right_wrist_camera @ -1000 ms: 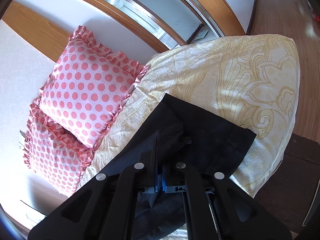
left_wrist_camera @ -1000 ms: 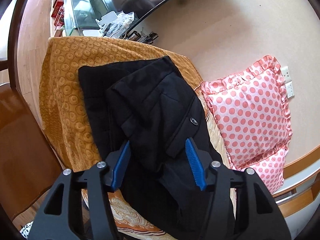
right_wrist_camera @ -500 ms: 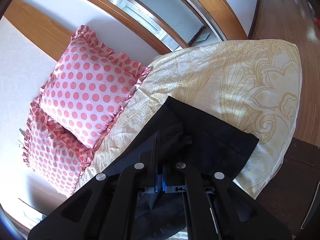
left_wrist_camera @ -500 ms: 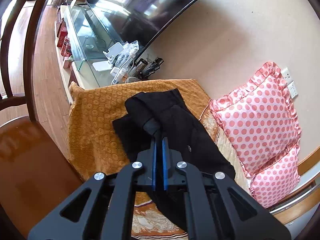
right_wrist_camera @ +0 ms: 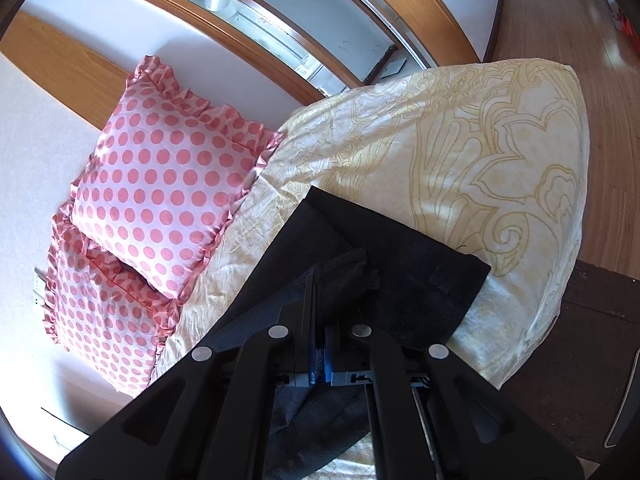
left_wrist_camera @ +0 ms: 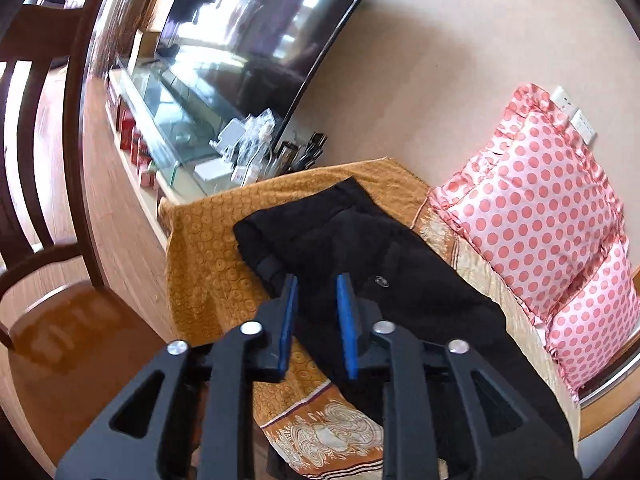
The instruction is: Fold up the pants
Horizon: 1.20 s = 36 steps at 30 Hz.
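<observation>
Left wrist view: black pants (left_wrist_camera: 360,264) spread lengthwise on an orange, circle-embossed cover (left_wrist_camera: 208,264), matte and slightly fuzzy, waistband end folded over itself into a thick, soft-edged rectangle with a small oval button showing on the upper layer. Left gripper (left_wrist_camera: 317,312) hanging above the fabric, black angular frame with silver bolts, blue ribbed pads (left_wrist_camera: 289,320) parted by a moderate gap and gripping nothing. Glossy pink polka-dot pillows (left_wrist_camera: 536,216) with ruffled edges stacked against the pale wall to the right of the pants. Beyond the cover's far edge, a curved dark screen (left_wrist_camera: 260,28) above a glass shelf crowded with small blurred items. Dark polished wooden chair (left_wrist_camera: 44,184) at left, on wood-plank flooring.

Right wrist view: leg end of the pants (right_wrist_camera: 396,264) lying flat on a cream sheet (right_wrist_camera: 460,148) printed with golden floral outlines, lightly creased. Hem corner square and crisp at right. Right gripper (right_wrist_camera: 320,320) clamped tight on a bunched ridge of the dark cloth, blue pads pressed nearly together with fabric pinched between. Same dotted pillows (right_wrist_camera: 160,188) at left, satin-shiny, one overlapping the other, frill touching the sheet's edge. Curved wooden trim and metal rails behind.
</observation>
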Tool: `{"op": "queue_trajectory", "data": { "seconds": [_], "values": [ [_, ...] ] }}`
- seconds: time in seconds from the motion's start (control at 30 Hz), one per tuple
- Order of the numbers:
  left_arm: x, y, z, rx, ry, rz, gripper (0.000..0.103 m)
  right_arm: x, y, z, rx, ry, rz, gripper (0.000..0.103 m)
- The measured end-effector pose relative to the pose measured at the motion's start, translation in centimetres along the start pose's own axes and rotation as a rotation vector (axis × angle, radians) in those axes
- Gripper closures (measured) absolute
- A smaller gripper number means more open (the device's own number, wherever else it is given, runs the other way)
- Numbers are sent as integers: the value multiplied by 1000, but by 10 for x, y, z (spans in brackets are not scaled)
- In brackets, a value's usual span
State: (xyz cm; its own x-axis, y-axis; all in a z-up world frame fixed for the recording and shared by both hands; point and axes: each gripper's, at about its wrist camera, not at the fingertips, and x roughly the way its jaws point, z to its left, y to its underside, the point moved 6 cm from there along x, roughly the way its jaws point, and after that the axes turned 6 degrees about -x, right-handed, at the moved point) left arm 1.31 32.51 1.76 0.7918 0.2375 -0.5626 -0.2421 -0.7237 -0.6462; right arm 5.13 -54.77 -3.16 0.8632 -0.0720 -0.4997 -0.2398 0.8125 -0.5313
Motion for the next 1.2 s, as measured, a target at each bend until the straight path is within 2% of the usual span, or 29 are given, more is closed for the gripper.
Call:
{"op": "queue_trajectory", "data": {
  "seconds": [0.07,0.1,0.2,0.3,0.4,0.47,0.57,0.6,0.63,0.67,0.7,0.77,0.83,0.9,0.97,1.1,1.2],
  "values": [
    [-9,6,-25,60,48,-12,51,1,-2,2,2,-6,1,101],
    [-11,13,-44,104,90,4,48,1,-4,3,4,-12,1,101],
    [-6,42,-92,221,212,103,45,-11,-10,6,4,-47,-26,101],
    [1,75,-127,294,315,215,41,-18,-10,-4,-8,23,-42,101],
    [9,99,-145,320,378,294,40,-9,2,-25,27,53,13,101],
    [13,107,-152,341,391,320,40,-9,6,-28,27,55,28,101],
    [19,119,-161,387,399,355,39,-21,6,-32,55,63,25,82],
    [19,121,-161,395,401,359,36,-30,4,-32,41,90,9,78],
    [19,122,-162,402,402,362,35,-38,4,-30,16,119,-8,69],
    [19,123,-162,405,404,362,33,-49,5,-22,-30,143,-33,62],
    [18,123,-161,408,406,361,32,-56,7,-14,-64,139,-48,61],
    [17,124,-160,416,408,360,30,-67,20,17,-152,47,-43,61],
    [15,127,-160,425,416,360,27,-67,48,59,-255,-91,25,62],
    [13,131,-161,439,416,344,21,-58,90,111,-407,-243,127,62],
    [10,136,-164,461,414,332,18,-49,138,161,-589,-348,213,62],
    [6,149,-166,501,418,340,15,-37,231,231,-990,-423,284,63],
    [4,154,-161,512,417,349,14,-27,275,257,-1176,-446,317,67]
  ]
}}
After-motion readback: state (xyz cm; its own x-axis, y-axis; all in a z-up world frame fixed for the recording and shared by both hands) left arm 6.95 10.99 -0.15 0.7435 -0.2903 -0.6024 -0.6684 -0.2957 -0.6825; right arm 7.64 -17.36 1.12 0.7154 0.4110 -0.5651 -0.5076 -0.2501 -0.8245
